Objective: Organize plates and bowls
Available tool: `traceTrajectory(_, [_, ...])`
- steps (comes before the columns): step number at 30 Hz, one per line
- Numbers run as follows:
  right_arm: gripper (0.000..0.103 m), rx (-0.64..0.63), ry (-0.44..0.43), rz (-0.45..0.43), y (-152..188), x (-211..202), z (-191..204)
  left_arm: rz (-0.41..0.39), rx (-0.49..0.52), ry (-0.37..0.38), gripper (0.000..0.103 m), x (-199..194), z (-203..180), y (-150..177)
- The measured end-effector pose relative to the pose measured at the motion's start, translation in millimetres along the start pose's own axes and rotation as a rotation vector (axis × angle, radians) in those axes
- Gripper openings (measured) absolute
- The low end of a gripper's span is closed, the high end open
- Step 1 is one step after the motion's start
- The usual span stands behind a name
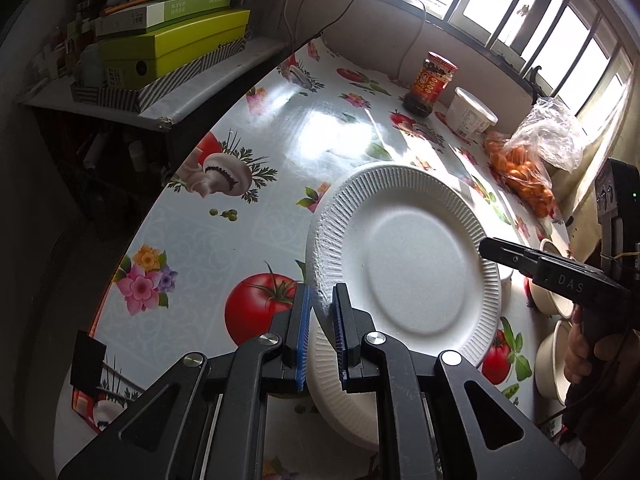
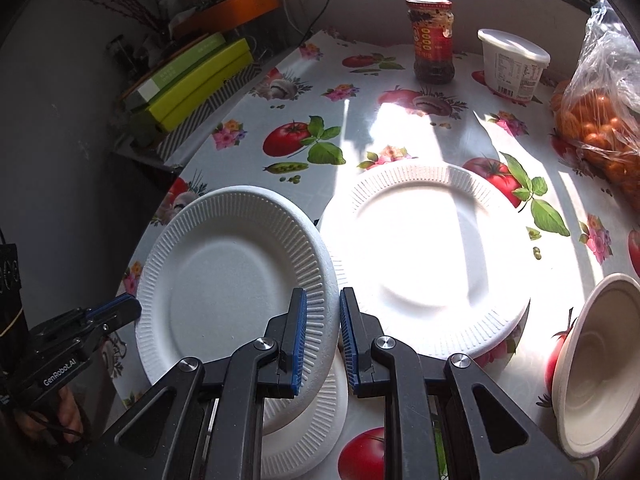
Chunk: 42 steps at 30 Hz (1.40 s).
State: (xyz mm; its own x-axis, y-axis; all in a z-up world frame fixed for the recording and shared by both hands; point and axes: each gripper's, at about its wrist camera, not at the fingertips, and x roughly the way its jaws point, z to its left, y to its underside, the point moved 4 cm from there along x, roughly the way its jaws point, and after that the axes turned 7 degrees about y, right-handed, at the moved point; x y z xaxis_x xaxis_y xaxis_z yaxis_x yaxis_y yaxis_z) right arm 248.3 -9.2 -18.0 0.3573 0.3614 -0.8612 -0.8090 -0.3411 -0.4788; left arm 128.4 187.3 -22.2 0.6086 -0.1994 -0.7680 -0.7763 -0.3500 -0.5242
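The surface (image 2: 248, 168) is a table under a glossy white oilcloth printed with tomatoes, mushrooms and flowers, standing below a barred window (image 1: 520, 12) that throws hard sunlight across it. A shelf (image 1: 132, 92) beside it carries stacked green boxes (image 1: 176, 44).

Between the two hand-held grippers hangs a white ribbed paper plate (image 2: 232, 276), tilted above the surface. The left hand-held gripper (image 1: 321, 320) has its blue pads pinched narrowly on the plate's near rim. The right hand-held gripper (image 2: 323, 336) is closed nearly as far on the opposite rim. A second paper plate (image 2: 432, 248) sits in the sun just beside it, and another plate (image 2: 304, 432) lies under the held one.

Paper bowls (image 2: 600, 368) stand at the right edge. Farther back are a bag of small oranges (image 2: 600, 120), a white tub (image 2: 514, 64) and a red-labelled sauce jar (image 2: 434, 40).
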Motion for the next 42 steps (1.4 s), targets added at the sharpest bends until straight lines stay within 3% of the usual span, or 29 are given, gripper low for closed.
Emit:
traceTrajectory(16, [0.017, 0.007, 0.019, 0.059, 48, 4, -6, 0.068, -0.003, 0.001, 0.012, 8, -4, 40])
traceTrajectory(42, [0.017, -0.009, 0.035, 0.072, 59, 8, -1, 0.086, -0.012, -0.007, 0.012, 11, -1, 50])
